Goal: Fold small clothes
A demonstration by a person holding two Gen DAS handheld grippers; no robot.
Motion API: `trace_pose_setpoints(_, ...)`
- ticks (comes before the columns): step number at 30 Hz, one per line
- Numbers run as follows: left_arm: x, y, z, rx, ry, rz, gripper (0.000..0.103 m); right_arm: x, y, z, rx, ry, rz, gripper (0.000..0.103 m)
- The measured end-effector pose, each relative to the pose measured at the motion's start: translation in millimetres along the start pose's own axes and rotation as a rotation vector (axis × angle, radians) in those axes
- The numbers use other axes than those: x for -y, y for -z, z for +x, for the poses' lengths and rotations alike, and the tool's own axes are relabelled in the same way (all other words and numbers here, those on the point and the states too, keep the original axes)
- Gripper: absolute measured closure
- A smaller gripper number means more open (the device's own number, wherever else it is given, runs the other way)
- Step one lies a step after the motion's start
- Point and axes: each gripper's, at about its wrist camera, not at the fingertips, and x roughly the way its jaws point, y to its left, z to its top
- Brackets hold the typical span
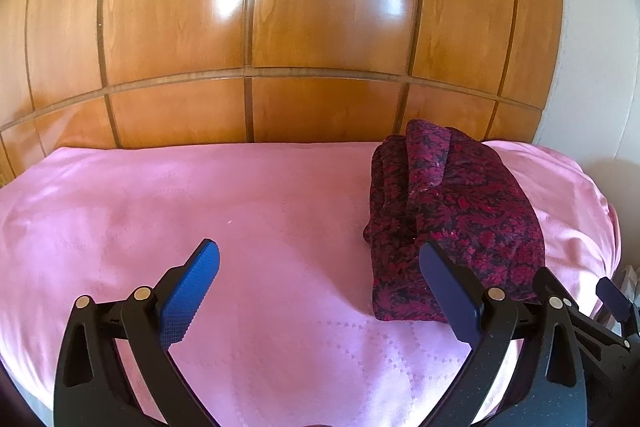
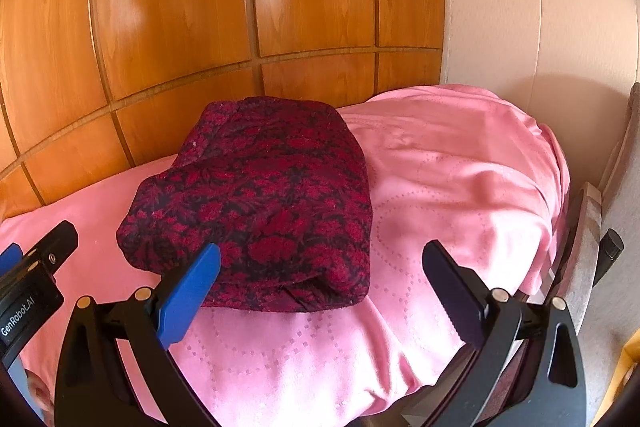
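Garment, dark red and patterned, is seen folded on the pink bedspread, near the wooden panelling. Left gripper and right gripper are held spread, empty. Loose layers, seemingly, could be dragged open by careless contact.

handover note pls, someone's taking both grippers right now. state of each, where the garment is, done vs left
Left gripper: open, empty, over the pink bedspread, just left of the garment.
Right gripper: open, empty, at the garment's near edge, not gripping it.
Dark red patterned garment: lies folded in a compact bundle on the bedspread, near the wooden wardrobe panels. One loose flap sticks up on its far end in the left wrist view.
Done: this piece looks folded and set down.
Left: maybe tuck that flap flat. No other clothes are in view, so check outside the frame for the next piece.
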Motion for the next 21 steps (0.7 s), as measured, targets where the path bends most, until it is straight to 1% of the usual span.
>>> trace_pose_setpoints(6,-4.9,1.4,4.0,-0.008,-0.004,-0.007,0.004,-4.4,-0.6,0.1,0.021,0.008,-0.019,0.002)
trace_pose_setpoints(21,-4.4,2.8,4.0,-0.010,-0.011,-0.006,0.004,-4.3,-1.1,3.0,0.016,-0.008,-0.018,0.002)
